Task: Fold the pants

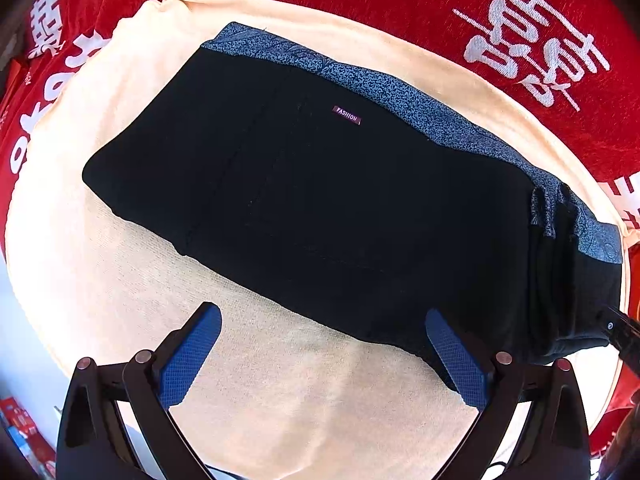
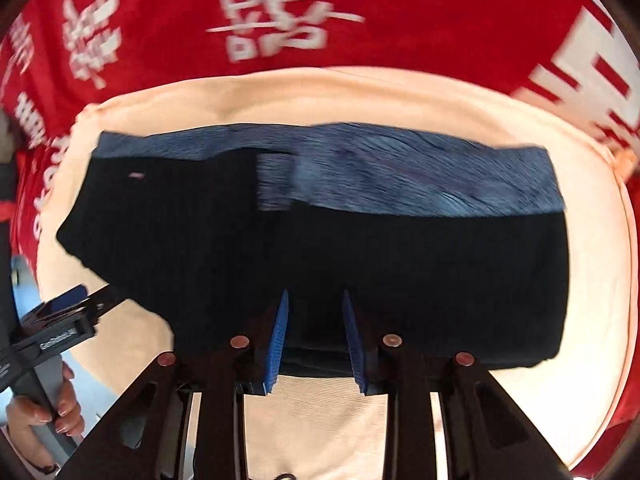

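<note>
Black pants (image 1: 304, 200) with a speckled blue waistband (image 1: 400, 96) and a small "FASHION" label lie folded on a cream towel (image 1: 280, 392). My left gripper (image 1: 320, 320) is open and empty, its blue pads just at the pants' near edge. In the right wrist view the pants (image 2: 400, 264) fill the middle, blurred by motion. My right gripper (image 2: 316, 300) has its jaws narrowed around the near folded edge of the pants; the cloth sits between the blue pads (image 2: 280, 340). The left gripper also shows at the left edge (image 2: 68, 300).
The cream towel (image 2: 360, 92) lies on a red cloth with white characters (image 1: 520, 40). A person's hand (image 2: 48, 412) holds the left gripper's handle at the lower left of the right wrist view. Red boxes sit at the lower left (image 1: 16, 428).
</note>
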The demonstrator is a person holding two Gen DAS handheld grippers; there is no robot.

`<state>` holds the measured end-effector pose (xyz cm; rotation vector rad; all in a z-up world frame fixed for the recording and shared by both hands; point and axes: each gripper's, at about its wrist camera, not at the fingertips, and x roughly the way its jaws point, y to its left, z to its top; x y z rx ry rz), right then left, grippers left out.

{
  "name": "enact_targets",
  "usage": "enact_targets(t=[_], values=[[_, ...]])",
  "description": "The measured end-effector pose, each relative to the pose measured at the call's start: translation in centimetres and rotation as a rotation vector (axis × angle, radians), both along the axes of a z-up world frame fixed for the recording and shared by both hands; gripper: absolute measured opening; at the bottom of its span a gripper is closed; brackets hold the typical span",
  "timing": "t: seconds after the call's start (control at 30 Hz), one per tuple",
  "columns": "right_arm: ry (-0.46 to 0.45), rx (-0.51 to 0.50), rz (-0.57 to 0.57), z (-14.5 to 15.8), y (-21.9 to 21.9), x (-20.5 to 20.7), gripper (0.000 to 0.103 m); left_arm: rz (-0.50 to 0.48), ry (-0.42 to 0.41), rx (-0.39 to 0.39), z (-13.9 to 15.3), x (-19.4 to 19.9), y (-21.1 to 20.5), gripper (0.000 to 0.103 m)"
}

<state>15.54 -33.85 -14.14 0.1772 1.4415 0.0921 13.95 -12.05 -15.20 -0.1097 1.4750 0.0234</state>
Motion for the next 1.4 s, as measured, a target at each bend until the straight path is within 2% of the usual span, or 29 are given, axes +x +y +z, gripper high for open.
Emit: enact_targets(t=[0.1, 0.27, 0.43, 0.63, 1.4], values=[[-0.001, 0.018, 0.049, -0.1, 2.0, 0.5, 0.041, 0.005, 0.001, -0.003, -0.1, 0.3, -0.1, 0.103], [0.070, 0.025, 0.045, -2.3, 3.0, 0.2, 0.047, 0.022, 0.006, -0.018, -0.2, 0.4, 0.1, 0.103], [0.064, 0.034, 0.045, -2.1, 3.1, -0.5, 0.055, 0.025, 0.009, -0.030, -0.4, 0.2, 1.0, 0.103], [0.060, -0.006, 0.084, -2.5, 4.9, -0.4, 0.064, 0.045, 0.008, -0.043, -0.6, 0.3, 1.7, 0.103], [0.067, -0.034, 0.102, -2.8, 5.6, -0.1, 0.072, 0.091, 0.012, -0.057, -1.5, 0.8, 4.5, 0.103]])
